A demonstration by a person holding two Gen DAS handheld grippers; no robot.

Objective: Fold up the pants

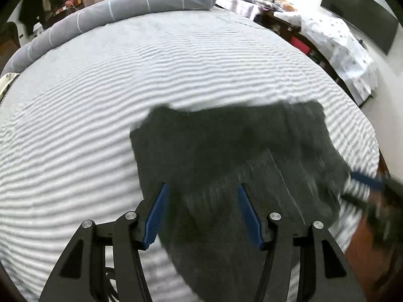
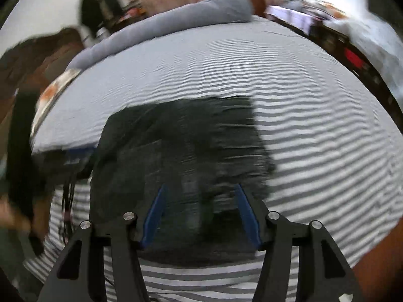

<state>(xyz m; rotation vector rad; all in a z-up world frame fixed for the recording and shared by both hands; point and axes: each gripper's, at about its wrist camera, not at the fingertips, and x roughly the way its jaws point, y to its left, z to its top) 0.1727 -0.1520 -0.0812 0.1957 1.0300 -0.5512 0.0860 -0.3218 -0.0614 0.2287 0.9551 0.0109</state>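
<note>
Dark grey pants (image 1: 239, 151) lie in a folded block on the striped bed sheet (image 1: 126, 88). My left gripper (image 1: 202, 191) is open above the near left part of the pants, its blue pads (image 1: 158, 214) apart with nothing between them. My right gripper (image 2: 200, 191) is open over the near edge of the pants (image 2: 191, 146), empty. The right gripper also shows blurred at the right edge of the left wrist view (image 1: 370, 181). The left gripper shows blurred at the left in the right wrist view (image 2: 73, 156).
A rolled grey blanket (image 1: 126, 7) lies along the far side of the bed. A dark wooden bench with clothes (image 1: 327, 40) and a black screen (image 1: 362, 12) stand on the right. The bed's near edge drops to a brown floor (image 1: 365, 239).
</note>
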